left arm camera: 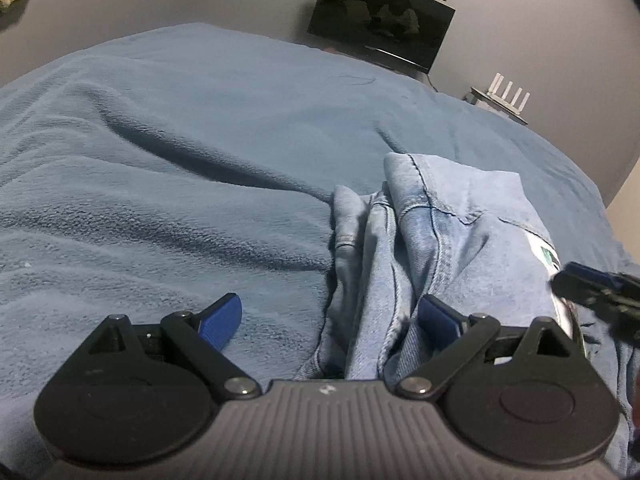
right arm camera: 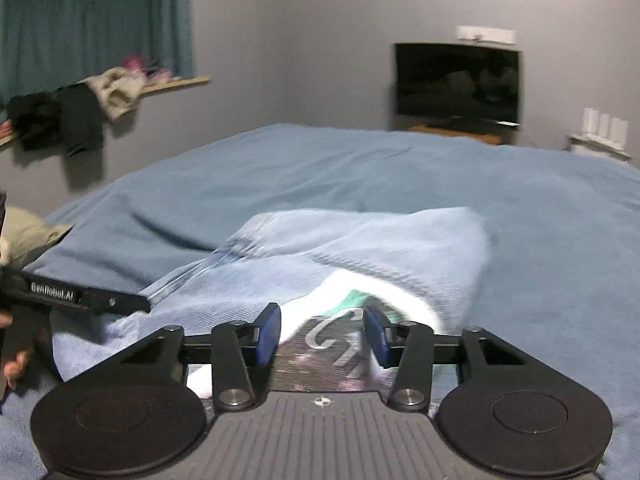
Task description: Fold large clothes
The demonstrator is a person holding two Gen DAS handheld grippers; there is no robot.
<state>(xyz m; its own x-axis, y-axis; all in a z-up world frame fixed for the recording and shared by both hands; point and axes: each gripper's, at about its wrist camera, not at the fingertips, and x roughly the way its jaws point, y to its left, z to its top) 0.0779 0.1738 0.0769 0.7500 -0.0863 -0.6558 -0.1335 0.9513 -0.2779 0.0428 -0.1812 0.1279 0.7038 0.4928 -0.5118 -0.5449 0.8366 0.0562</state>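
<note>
From the left wrist view, a blue fleece blanket (left arm camera: 168, 152) covers a bed that fills most of the frame, with a dark television (left arm camera: 380, 16) against the grey wall at the upper right and a white router (left arm camera: 508, 92) on a shelf beside it. The jeans (left arm camera: 420, 240) lie bunched at the lower right, partly doubled over but rumpled, so flattening and further folds seem left to do. The left gripper (left arm camera: 328, 320) stands wide open, one pad over bare blanket, the other at the denim, nothing pinched. The right gripper (left arm camera: 592, 284) shows blurred at the right edge.

From the right wrist view, the same bed and wall appear, with clothes (right arm camera: 80, 108) heaped on a shelf at the upper left. The right gripper (right arm camera: 322, 334) is partly open above a white-and-green printed patch (right arm camera: 352, 304) on the denim, gripping nothing. The left gripper (right arm camera: 80, 296) reaches in from the left.
</note>
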